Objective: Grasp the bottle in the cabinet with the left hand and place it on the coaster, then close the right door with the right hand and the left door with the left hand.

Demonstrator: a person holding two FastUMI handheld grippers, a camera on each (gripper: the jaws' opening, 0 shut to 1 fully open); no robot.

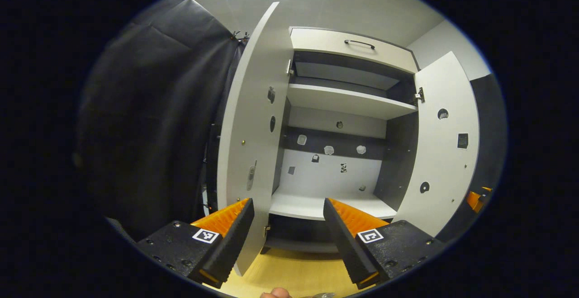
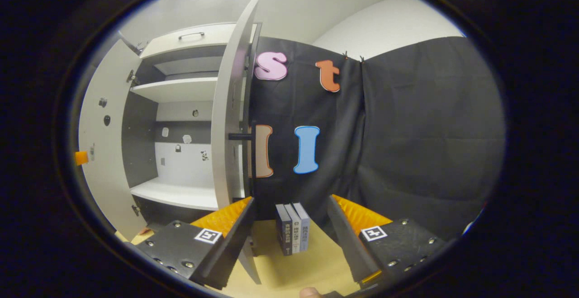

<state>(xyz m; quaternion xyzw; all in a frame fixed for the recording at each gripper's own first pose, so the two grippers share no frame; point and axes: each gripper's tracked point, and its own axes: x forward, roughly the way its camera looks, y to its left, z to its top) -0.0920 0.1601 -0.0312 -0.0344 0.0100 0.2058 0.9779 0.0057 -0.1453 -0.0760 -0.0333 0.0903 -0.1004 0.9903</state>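
Note:
The cabinet [image 1: 344, 103] stands ahead with both doors swung open. In the left gripper view its left door [image 1: 246, 144] is just beyond my left finger, and the right door [image 1: 445, 153] hangs open at the right. My left gripper [image 1: 288, 203] is open with nothing between its fingers, facing the lower shelf [image 1: 325, 205]. In the right gripper view the right door [image 2: 228, 121] stands edge-on with its dark handle [image 2: 239, 136] sticking out. My right gripper [image 2: 291, 200] is open, its left finger close beside that door's lower edge. The left door [image 2: 104, 139] shows farther off.
Three upright books [image 2: 294, 228] stand on the wooden tabletop [image 2: 312, 266] between my right fingers, against the black cloth wall [image 2: 407, 144]. A drawer with a handle [image 1: 359, 43] tops the cabinet. A fingertip [image 1: 276, 293] pokes in at the bottom edge.

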